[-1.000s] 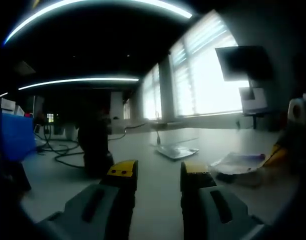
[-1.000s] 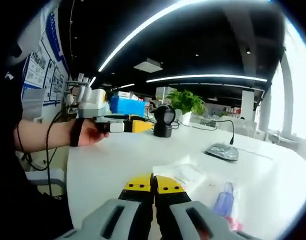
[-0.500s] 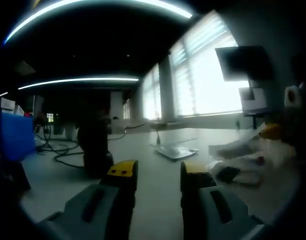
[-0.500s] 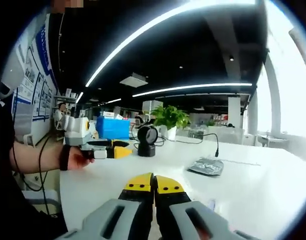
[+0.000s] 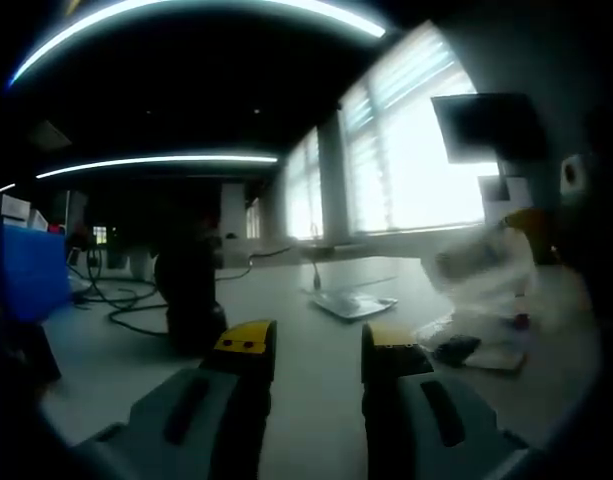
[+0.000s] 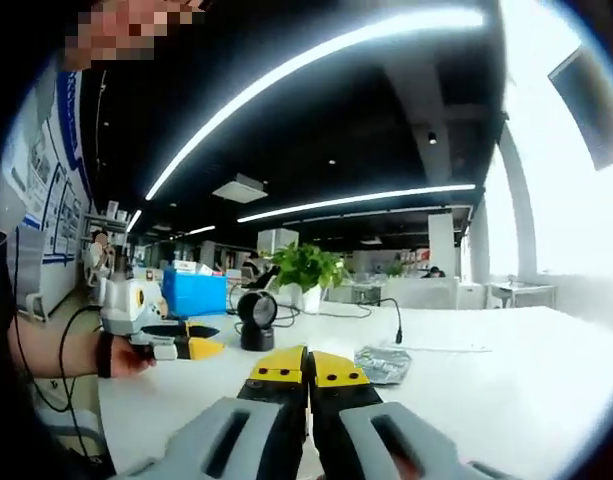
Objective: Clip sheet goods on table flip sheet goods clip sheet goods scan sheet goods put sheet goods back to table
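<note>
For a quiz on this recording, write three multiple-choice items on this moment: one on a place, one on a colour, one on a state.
1. Where does the black scanner stand?
A. On the floor
B. On the white table, beside the potted plant
C. On top of a blue box

2. What colour are the tips of the right tongs?
A. Yellow
B. Red
C. Green

3. How do the left tongs stand?
A. Shut on a pouch
B. Shut on nothing
C. Open, nothing between them

Answers: 1 B, the right gripper view shows the scanner on the tabletop next to the plant. 2 A, both tips are yellow. 3 C, bare table shows through the gap between the tips.
</note>
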The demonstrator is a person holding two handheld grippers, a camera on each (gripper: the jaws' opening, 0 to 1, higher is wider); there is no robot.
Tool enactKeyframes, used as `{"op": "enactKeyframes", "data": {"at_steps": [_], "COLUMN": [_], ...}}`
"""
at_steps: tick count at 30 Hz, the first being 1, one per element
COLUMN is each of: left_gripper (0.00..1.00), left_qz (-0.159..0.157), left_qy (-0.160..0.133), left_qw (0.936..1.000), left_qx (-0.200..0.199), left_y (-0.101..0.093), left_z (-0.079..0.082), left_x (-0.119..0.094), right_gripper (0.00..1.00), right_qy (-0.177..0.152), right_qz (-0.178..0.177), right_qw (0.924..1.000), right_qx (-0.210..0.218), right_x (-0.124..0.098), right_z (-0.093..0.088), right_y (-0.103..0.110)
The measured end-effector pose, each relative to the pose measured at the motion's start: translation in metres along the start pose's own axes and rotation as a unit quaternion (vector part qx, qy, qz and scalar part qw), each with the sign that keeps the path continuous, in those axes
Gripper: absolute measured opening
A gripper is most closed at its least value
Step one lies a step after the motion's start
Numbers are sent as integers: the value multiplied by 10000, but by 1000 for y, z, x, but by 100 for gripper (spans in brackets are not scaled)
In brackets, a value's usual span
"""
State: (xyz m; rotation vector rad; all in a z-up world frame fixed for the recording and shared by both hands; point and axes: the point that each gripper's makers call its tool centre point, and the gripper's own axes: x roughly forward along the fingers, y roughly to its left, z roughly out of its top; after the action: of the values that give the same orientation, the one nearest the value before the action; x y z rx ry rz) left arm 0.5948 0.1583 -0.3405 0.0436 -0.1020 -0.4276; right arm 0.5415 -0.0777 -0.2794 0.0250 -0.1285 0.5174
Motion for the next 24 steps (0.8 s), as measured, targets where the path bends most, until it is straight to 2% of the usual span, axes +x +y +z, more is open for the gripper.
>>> {"op": "enactKeyframes", "data": {"at_steps": [1, 3, 6, 9, 16, 19, 24], "left_gripper": [27, 27, 27, 27, 27, 27, 27], "left_qz": [1, 0, -6, -8, -10, -4, 2], "left_qy": [1, 1, 2, 4, 5, 2, 0], "left_qw": [10000, 10000, 10000, 10000, 10000, 10000, 10000], "left_qx": [-1, -6, -10, -4, -13, -12, -16], "left_y": [0, 0, 0, 0, 0, 1, 1], "left_z": [0, 0, 0, -1, -1, -1, -1], "left_x": [0, 0, 0, 0, 0, 0, 0], "right_gripper": [0, 0, 0, 0, 0, 0, 0], "right_qy": [-90, -133, -213, -239, -390, -471, -591], "right_qz": [-211, -306, -342, -466, -795, -1101, -1366], "right_qw": [9997, 9985, 9991, 9984, 9961, 9928, 9888], "right_qx": [-127, -439, -138, -224, 9, 73, 77], "right_x": [-1, -2, -4, -5, -8, -11, -16], "right_z": [4, 7, 11, 14, 23, 25, 26], "right_y": [-11, -17, -24, -32, -55, -70, -83]}}
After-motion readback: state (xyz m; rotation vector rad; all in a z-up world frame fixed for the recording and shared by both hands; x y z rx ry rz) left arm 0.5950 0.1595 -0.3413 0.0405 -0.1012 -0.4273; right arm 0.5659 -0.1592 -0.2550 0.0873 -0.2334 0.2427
